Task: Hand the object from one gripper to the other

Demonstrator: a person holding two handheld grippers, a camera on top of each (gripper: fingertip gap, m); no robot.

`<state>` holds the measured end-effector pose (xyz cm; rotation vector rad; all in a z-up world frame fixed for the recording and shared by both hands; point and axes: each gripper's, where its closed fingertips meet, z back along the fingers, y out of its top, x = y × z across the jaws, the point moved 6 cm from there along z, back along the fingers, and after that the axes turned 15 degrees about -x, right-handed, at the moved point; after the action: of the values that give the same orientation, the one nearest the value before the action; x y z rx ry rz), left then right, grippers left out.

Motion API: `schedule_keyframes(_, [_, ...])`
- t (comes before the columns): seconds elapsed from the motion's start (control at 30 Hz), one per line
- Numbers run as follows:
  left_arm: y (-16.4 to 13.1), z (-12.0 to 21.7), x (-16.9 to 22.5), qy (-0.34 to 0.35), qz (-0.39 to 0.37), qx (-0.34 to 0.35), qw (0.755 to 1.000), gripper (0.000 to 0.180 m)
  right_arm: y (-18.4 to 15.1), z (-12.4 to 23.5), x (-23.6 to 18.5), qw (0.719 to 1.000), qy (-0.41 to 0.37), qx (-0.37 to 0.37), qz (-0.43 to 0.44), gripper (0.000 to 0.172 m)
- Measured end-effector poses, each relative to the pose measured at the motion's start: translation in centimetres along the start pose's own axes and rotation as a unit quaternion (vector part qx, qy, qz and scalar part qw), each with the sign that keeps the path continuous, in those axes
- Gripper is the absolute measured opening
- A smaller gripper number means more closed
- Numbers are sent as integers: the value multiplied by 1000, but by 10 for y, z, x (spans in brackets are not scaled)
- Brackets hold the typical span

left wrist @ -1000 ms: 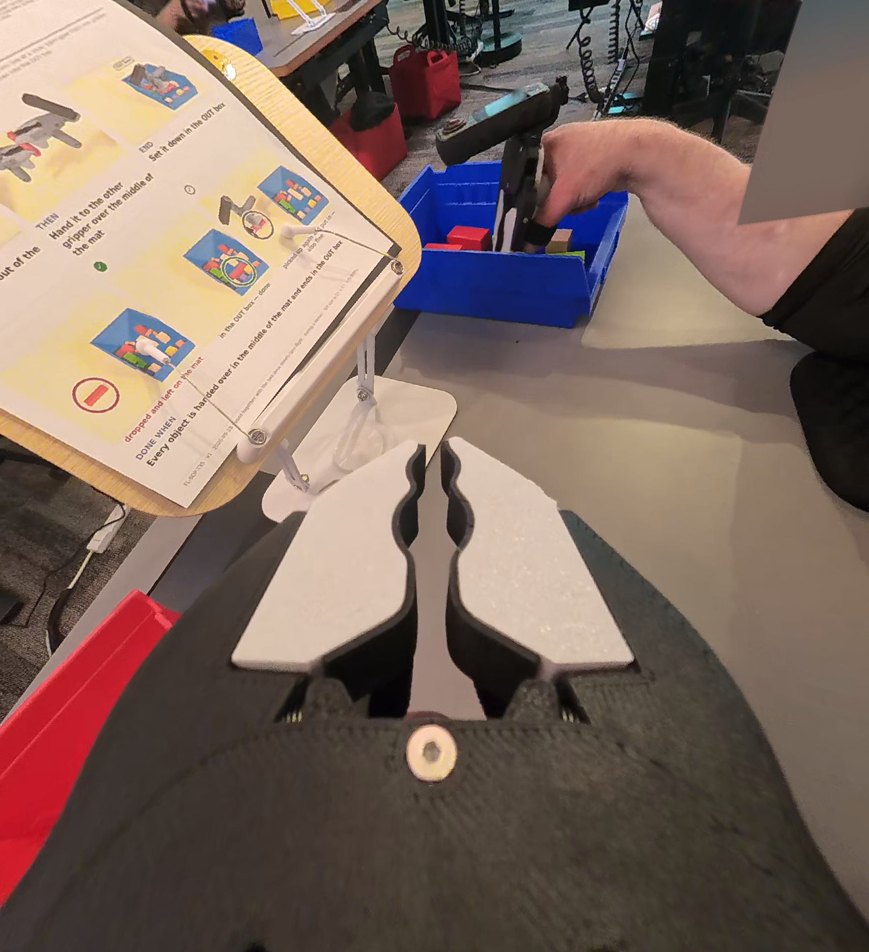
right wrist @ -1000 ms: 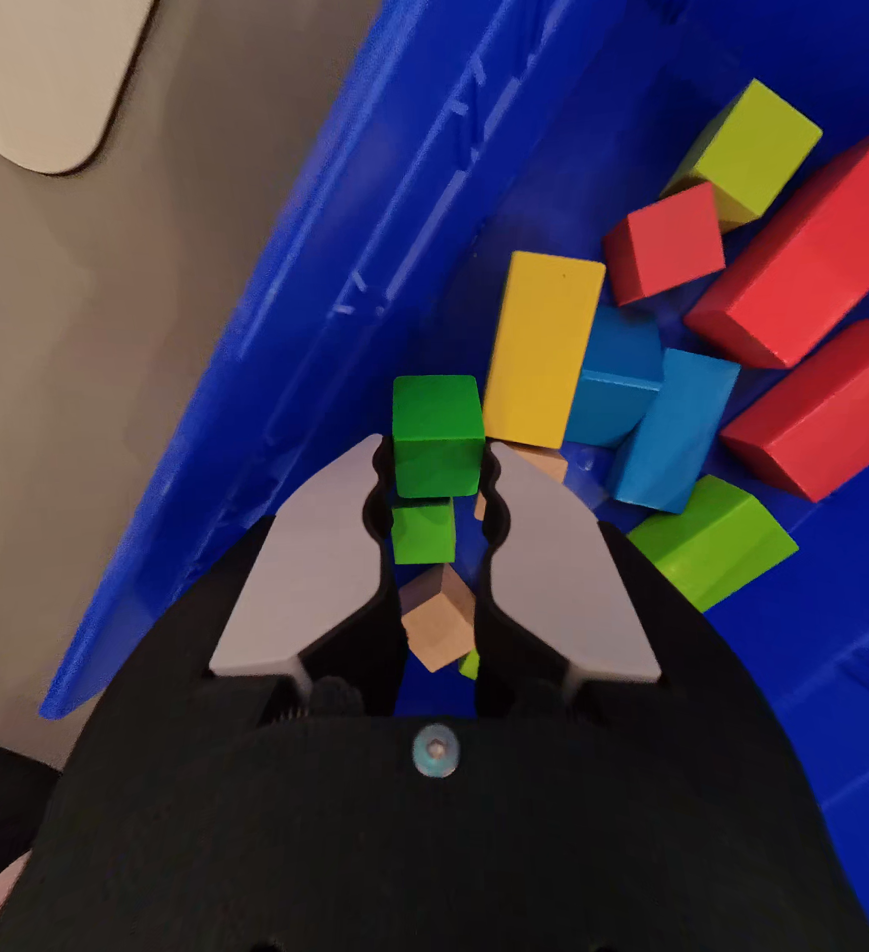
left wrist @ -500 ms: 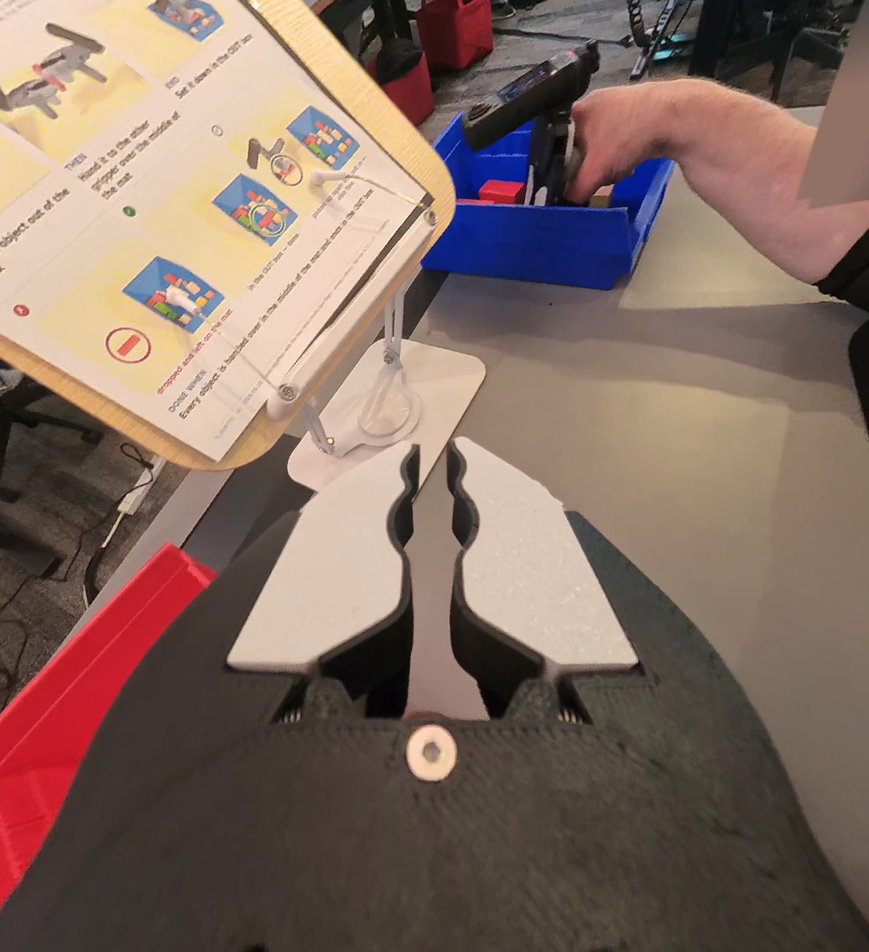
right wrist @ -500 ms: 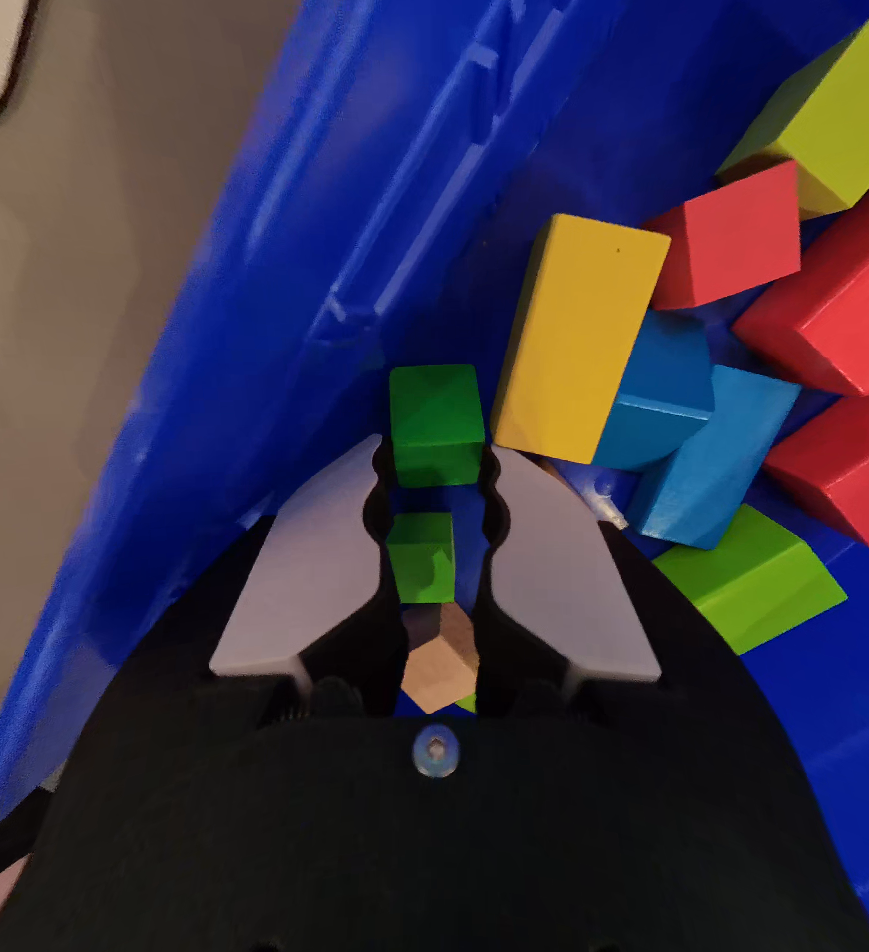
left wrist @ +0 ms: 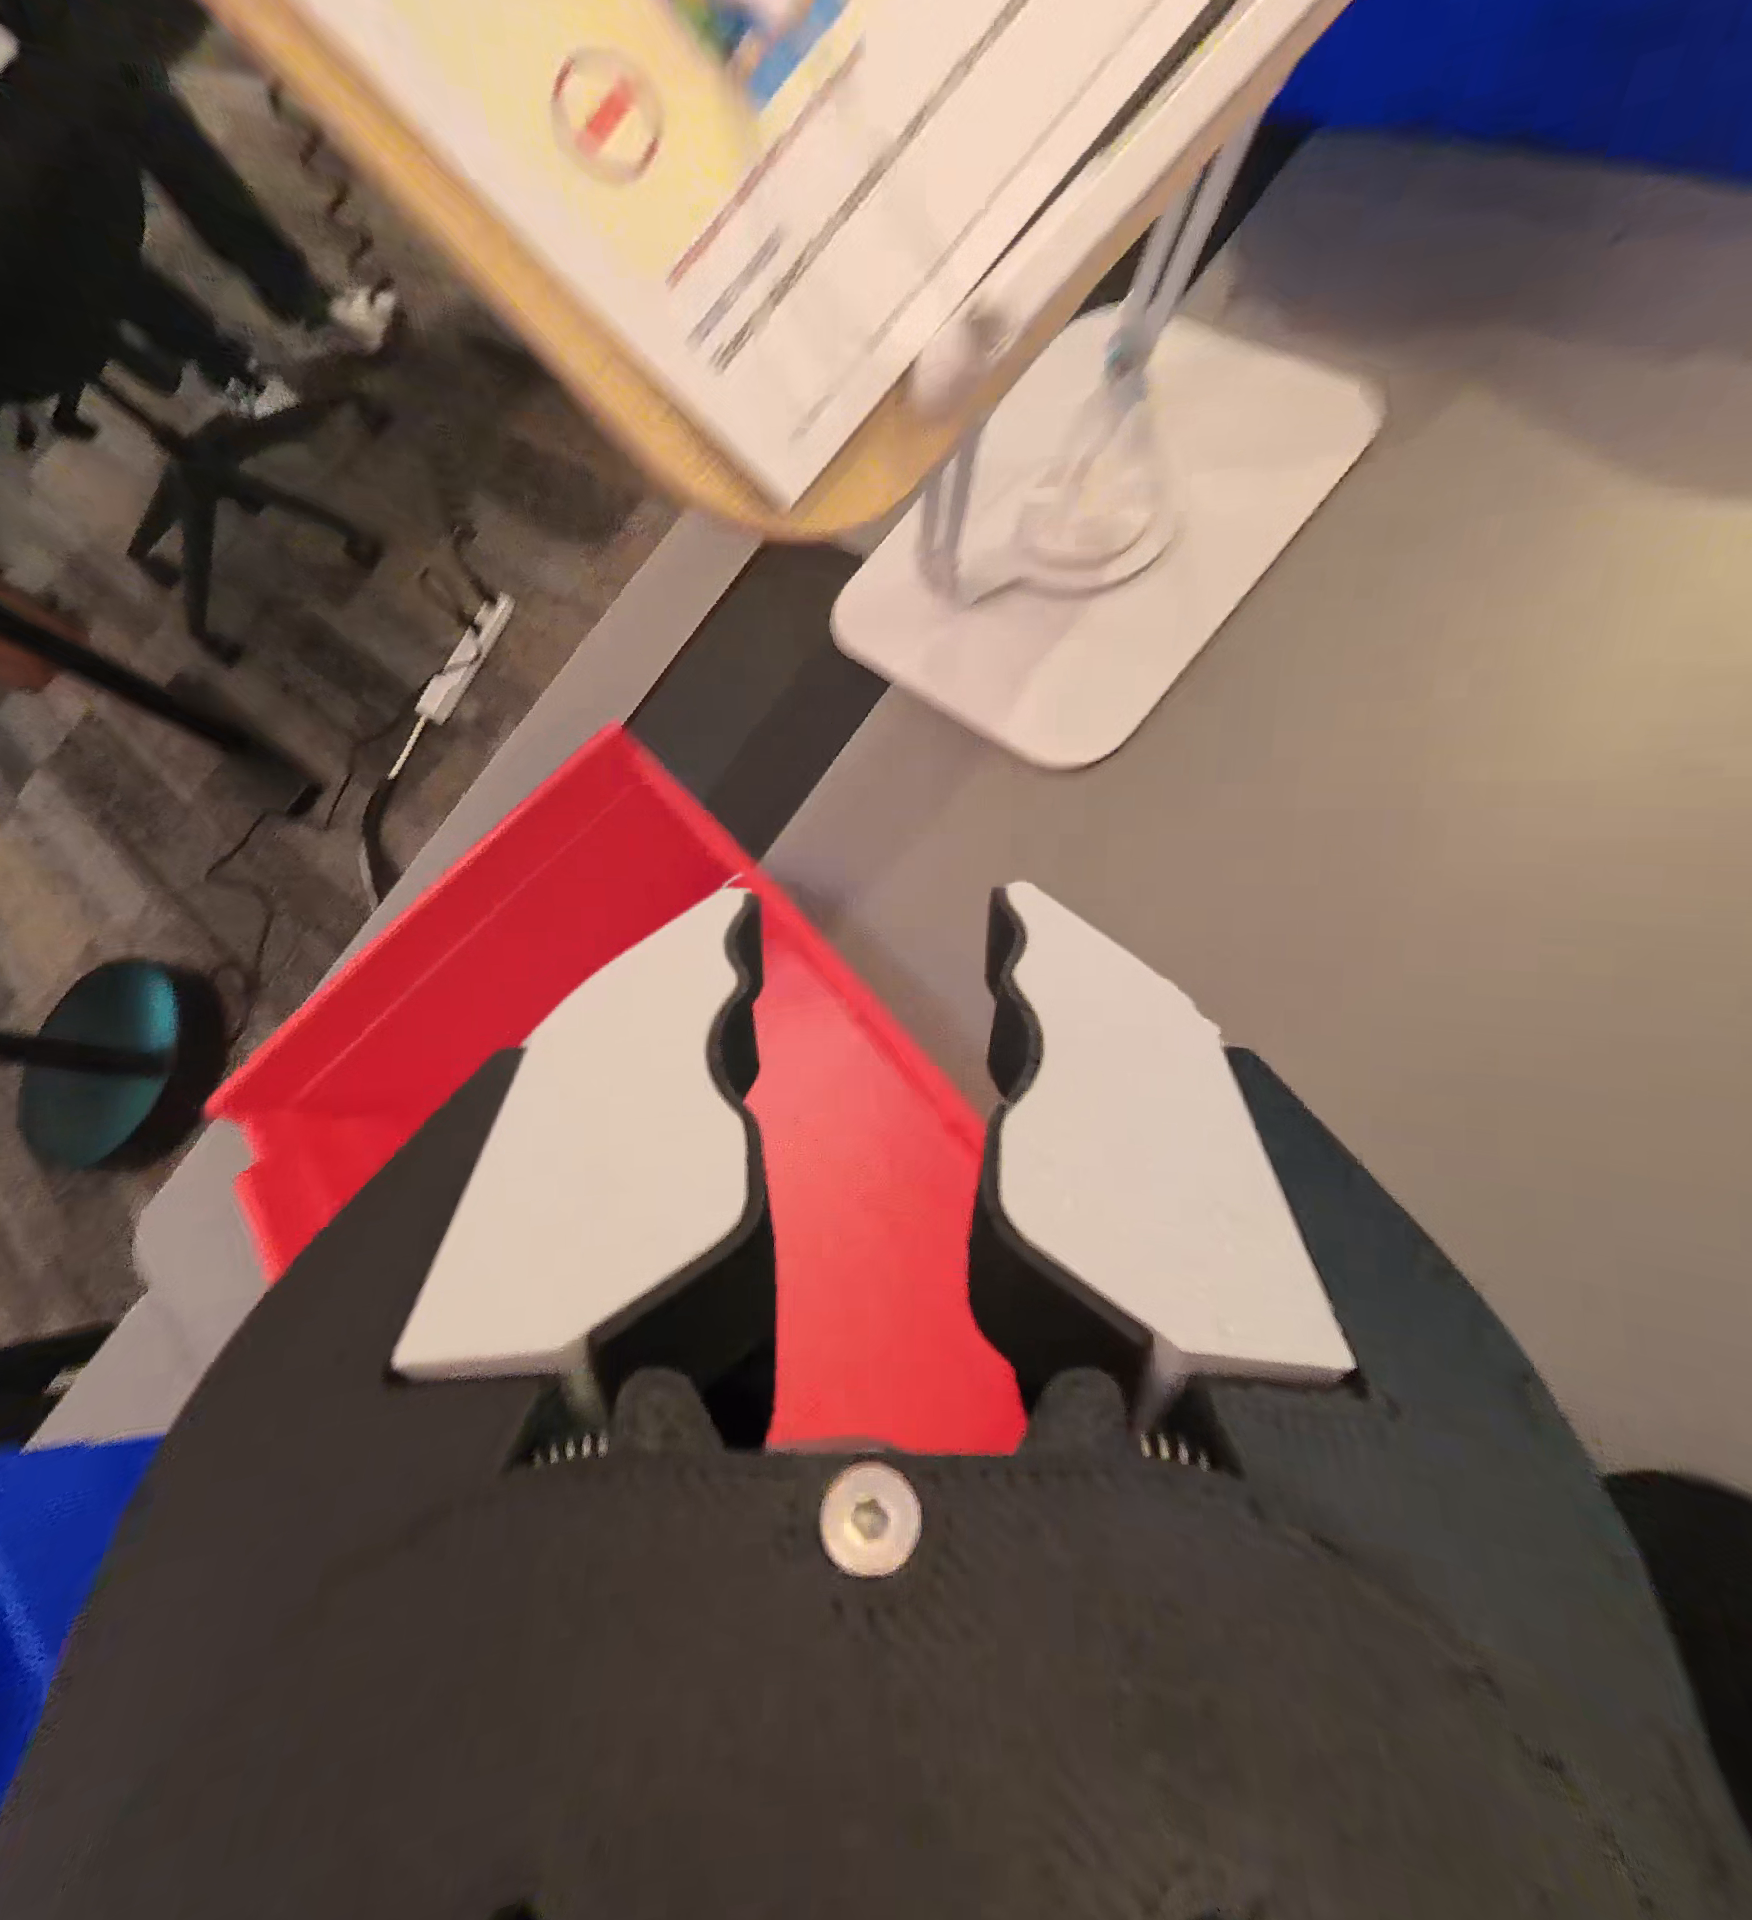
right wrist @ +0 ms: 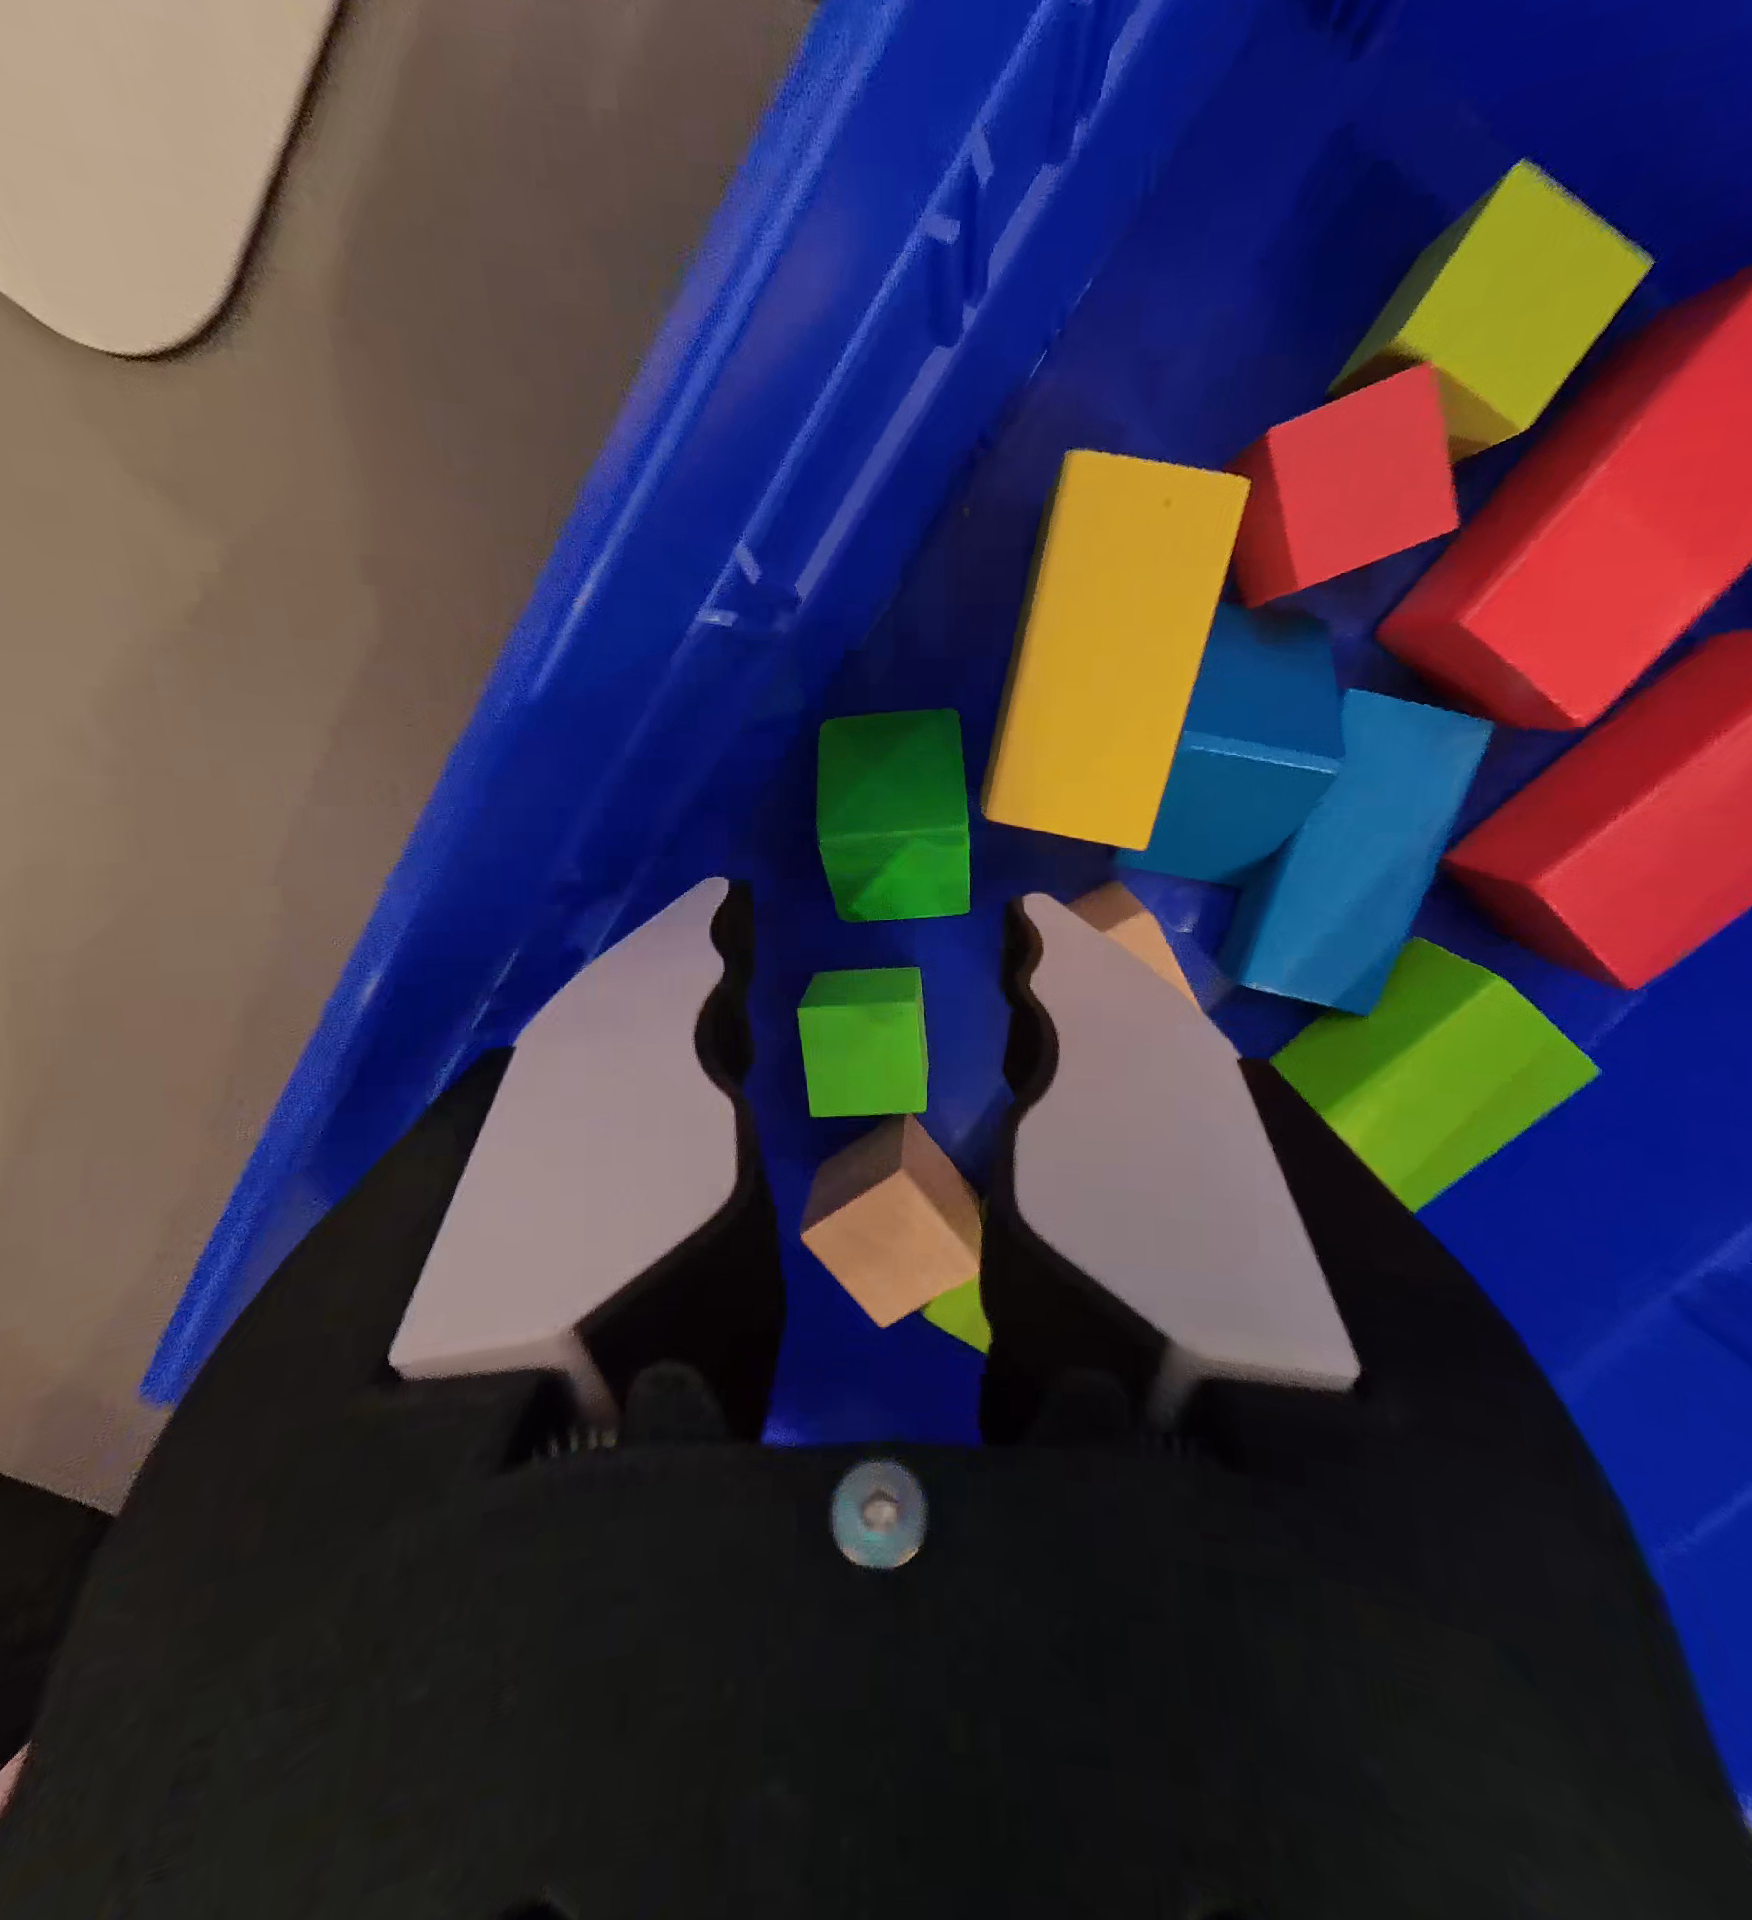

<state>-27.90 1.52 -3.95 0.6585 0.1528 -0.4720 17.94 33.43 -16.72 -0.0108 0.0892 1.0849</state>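
In the right wrist view, the right gripper point(right wrist: 872, 904) fills the lower half of the frame, fingers spread and pinching nothing. Between them, low in the frame's centre, a tan cube point(right wrist: 893, 1231) and a small green cube point(right wrist: 861, 1042) lie on the floor of the blue bin point(right wrist: 643, 727), each with a gap to both pads. Just beyond the fingertips sits a larger green block point(right wrist: 893, 816) (free of both pads). Further up and right lie a yellow block point(right wrist: 1111, 649), blue blocks point(right wrist: 1355, 852), red blocks point(right wrist: 1630, 499) and a lime block point(right wrist: 1506, 301).

In the left wrist view, the left gripper point(left wrist: 872, 904) also has its fingers spread with nothing between them, over the corner of a red bin point(left wrist: 498, 977) at centre left. Beyond, on the grey table point(left wrist: 1474, 831), stands a white stand base point(left wrist: 1163, 623) carrying a blurred instruction board point(left wrist: 747, 208) at the top.
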Motion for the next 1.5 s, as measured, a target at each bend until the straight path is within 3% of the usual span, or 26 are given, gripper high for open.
schedule_keyframes(0.07, [-17,-13,-22,16,-10,-37,999,46,-2,12,-1,1000,-7,19,-3,43])
schedule_keyframes(0.17, [-49,-39,-55,47,-52,-144,987,54,-4,25,-4,999,-14,40,2,42])
schedule_keyframes(0.23, [-73,-60,-68,35,-105,-232,966,60,-4,31,-5,999,-22,48,3,42])
schedule_keyframes(0.37, [-118,-92,-89,13,-132,-384,914,58,-2,38,-11,998,-33,53,12,40])
schedule_keyframes(0.53, [-148,-109,-97,40,-242,-480,842,49,2,39,-16,998,-39,51,24,40])
schedule_keyframes(0.67, [-157,-118,-100,68,-311,-513,797,47,5,39,-20,997,-43,50,32,40])
schedule_keyframes(0.8, [-160,-130,-95,86,-371,-508,773,52,7,39,-23,997,-46,52,38,39])
schedule_keyframes(0.87, [-158,-134,-92,90,-381,-493,777,53,8,40,-24,997,-47,53,39,39])
schedule_keyframes(0.93, [-154,-138,-88,85,-362,-470,801,48,8,41,-23,997,-47,56,39,39])
schedule_keyframes(1.03, [-149,-143,-90,90,-301,-467,826,42,8,41,-24,996,-47,57,40,39])
schedule_keyframes(1.13, [-139,-143,-89,47,-211,-436,874,37,8,43,-24,996,-46,62,41,39])
schedule_keyframes(1.2, [-134,-142,-89,31,-187,-418,888,35,8,44,-24,996,-45,65,40,39])
schedule_keyframes(1.3, [-134,-144,-86,11,-193,-410,892,36,8,43,-24,996,-43,64,41,39])
schedule_keyframes(1.4, [-132,-147,-83,12,-207,-416,886,52,8,44,-24,996,-44,65,42,39])
schedule_keyframes(1.43, [-132,-147,-82,9,-210,-419,883,42,8,44,-25,996,-44,66,42,39])
schedule_keyframes(1.5, [-132,-149,-83,13,-210,-417,884,39,8,46,-25,996,-46,70,42,39])
